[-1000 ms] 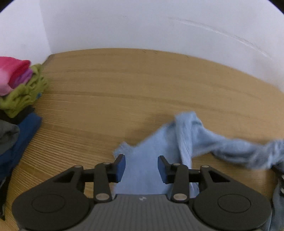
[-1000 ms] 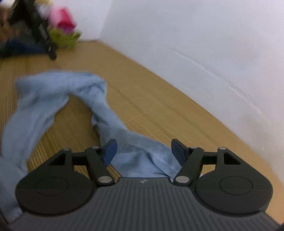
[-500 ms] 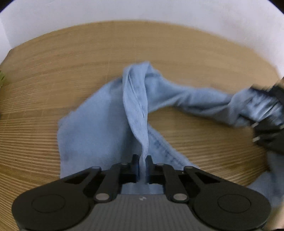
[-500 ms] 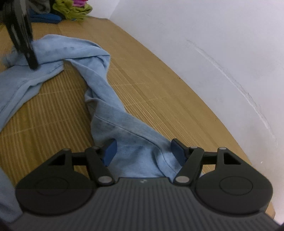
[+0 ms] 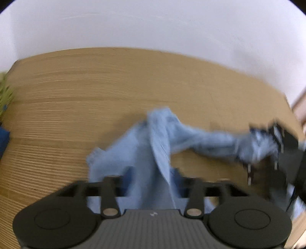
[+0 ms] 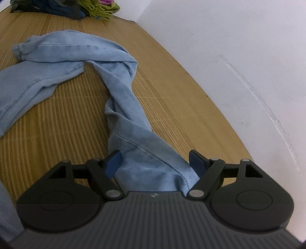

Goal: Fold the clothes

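From the left wrist view, our left tongs (image 5: 152,178) have just let go: half a second ago they were pinched tight on a raised ridge of the light blue jeans (image 5: 153,145), and now the jaws are opening, with the cloth lying loose between them and no pad pressing on it. The view is blurred, so we are in motion, tilted steeply down at the worktop (image 5: 95,92). The jeans sit in the middle of the worktop, one leg trailing off toward the right edge, where our right tongs (image 5: 267,153) show as a dark smear over the cloth. We judge that the left end has been set where we want it, and a new grip point is the next thing to find.

From the right wrist view, the right tongs (image 6: 155,162) are also opening, a little wider than a moment back. A twisted jeans (image 6: 122,107) leg runs between the jaws without being clamped, so this side is released too. The tongs point shallowly down along the leg, near the wall-side edge. The garment remains bunched and unfolded; a pile of other clothes (image 6: 80,7) waits at the far corner.
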A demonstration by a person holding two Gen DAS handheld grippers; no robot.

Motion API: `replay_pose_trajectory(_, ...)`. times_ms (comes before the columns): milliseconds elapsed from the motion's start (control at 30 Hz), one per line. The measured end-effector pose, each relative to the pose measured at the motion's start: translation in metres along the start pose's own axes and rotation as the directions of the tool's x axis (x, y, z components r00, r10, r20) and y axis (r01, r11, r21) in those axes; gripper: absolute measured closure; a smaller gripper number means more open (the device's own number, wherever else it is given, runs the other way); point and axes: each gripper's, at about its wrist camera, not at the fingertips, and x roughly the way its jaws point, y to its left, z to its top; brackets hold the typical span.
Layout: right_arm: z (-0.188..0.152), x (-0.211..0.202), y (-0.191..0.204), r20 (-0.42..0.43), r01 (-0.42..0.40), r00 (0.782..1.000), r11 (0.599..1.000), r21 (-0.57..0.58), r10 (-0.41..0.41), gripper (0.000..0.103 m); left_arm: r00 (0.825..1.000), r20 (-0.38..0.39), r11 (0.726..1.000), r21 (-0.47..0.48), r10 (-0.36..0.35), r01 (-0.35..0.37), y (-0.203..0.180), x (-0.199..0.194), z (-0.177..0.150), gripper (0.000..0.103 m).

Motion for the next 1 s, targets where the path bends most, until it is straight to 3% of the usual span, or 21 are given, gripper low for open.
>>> replay_pose_trajectory(100,0.002,0.002,-0.002,-0.006,0.004,1.0,1.0,0.029,-0.004,0.024,0.997,-0.074,0.999,0.037,0.008,-0.005,-0.027,0.023,-0.016,0.038)
replay_pose_trajectory(133,0.002,0.002,-0.001,-0.008,0.006,1.0,0.999,0.039,-0.006,0.024,0.996,-0.093,0.999,0.043,0.001,0.003,-0.031,0.034,-0.021,0.047)
replay_pose_trajectory(167,0.002,0.003,-0.001,-0.007,0.007,1.0,0.999,0.044,-0.007,0.025,0.994,-0.106,0.999,0.046,0.007,-0.002,-0.035,0.043,-0.024,0.063)
replay_pose_trajectory(200,0.002,0.003,0.0,-0.007,-0.003,1.0,0.999,0.051,0.003,0.034,0.993,-0.112,0.999,0.039,0.022,-0.018,-0.031,0.047,-0.025,0.097)
replay_pose_trajectory(233,0.002,0.002,0.0,-0.006,-0.014,1.0,0.998,0.058,0.014,0.062,0.992,-0.119,0.999,0.032,0.037,-0.033,-0.028,0.05,-0.027,0.099)
replay_pose_trajectory(267,0.003,-0.001,-0.002,-0.008,-0.036,0.999,0.996,0.078,0.036,0.08,0.993,-0.111,0.999,0.009,0.031,-0.03,-0.021,0.047,-0.027,0.1)
replay_pose_trajectory(300,0.004,-0.006,-0.005,-0.005,-0.035,0.999,0.993,0.115,0.036,0.089,0.997,-0.074,0.999,-0.044,-0.006,0.002,-0.01,0.03,-0.024,0.1)
replay_pose_trajectory(433,0.007,-0.055,-0.034,0.116,-0.078,0.992,0.947,0.313,0.043,0.091,0.991,0.127,0.977,-0.204,-0.036,0.061,0.041,-0.053,0.0,0.1)
replay_pose_trajectory(500,0.009,-0.076,-0.054,0.181,-0.089,0.983,0.912,0.4,0.017,0.091,0.976,0.218,0.961,-0.272,0.004,0.056,0.069,-0.087,0.016,0.099)
replay_pose_trajectory(567,0.01,-0.089,-0.073,0.227,-0.085,0.973,0.876,0.475,-0.028,0.091,0.965,0.257,0.949,-0.315,0.057,0.027,0.093,-0.097,0.036,0.098)
replay_pose_trajectory(667,0.012,-0.066,-0.104,0.206,-0.02,0.971,0.816,0.577,-0.122,0.091,0.961,0.219,0.939,-0.33,0.171,-0.091,0.119,-0.072,0.068,0.085)
replay_pose_trajectory(700,0.012,-0.05,-0.114,0.167,0.026,0.972,0.787,0.617,-0.163,0.091,0.958,0.186,0.932,-0.33,0.217,-0.147,0.127,-0.059,0.078,0.063)
replay_pose_trajectory(733,0.012,-0.03,-0.123,0.104,0.089,0.973,0.749,0.656,-0.207,0.088,0.953,0.129,0.919,-0.328,0.275,-0.221,0.133,-0.044,0.084,0.05)
replay_pose_trajectory(800,0.011,0.012,-0.135,-0.053,0.212,0.969,0.698,0.684,-0.242,0.083,0.939,0.061,0.905,-0.294,0.339,-0.307,0.132,-0.019,0.079,0.051)
replay_pose_trajectory(867,0.012,0.041,-0.134,-0.169,0.266,0.964,0.703,0.659,-0.207,0.082,0.932,0.022,0.903,-0.258,0.361,-0.343,0.129,-0.001,0.067,0.05)
replay_pose_trajectory(900,0.015,0.044,-0.129,-0.182,0.271,0.962,0.71,0.65,-0.201,0.082,0.943,0.021,0.914,-0.255,0.332,-0.316,0.129,0.0,0.055,0.047)
replay_pose_trajectory(967,0.022,0.038,-0.114,-0.14,0.253,0.967,0.745,0.618,-0.213,0.071,0.956,0.016,0.926,-0.253,0.292,-0.279,0.13,-0.003,0.032,0.045)
replay_pose_trajectory(1000,0.027,0.032,-0.106,-0.117,0.245,0.969,0.77,0.589,-0.219,0.058,0.961,0.012,0.931,-0.253,0.277,-0.265,0.13,-0.006,0.02,0.044)
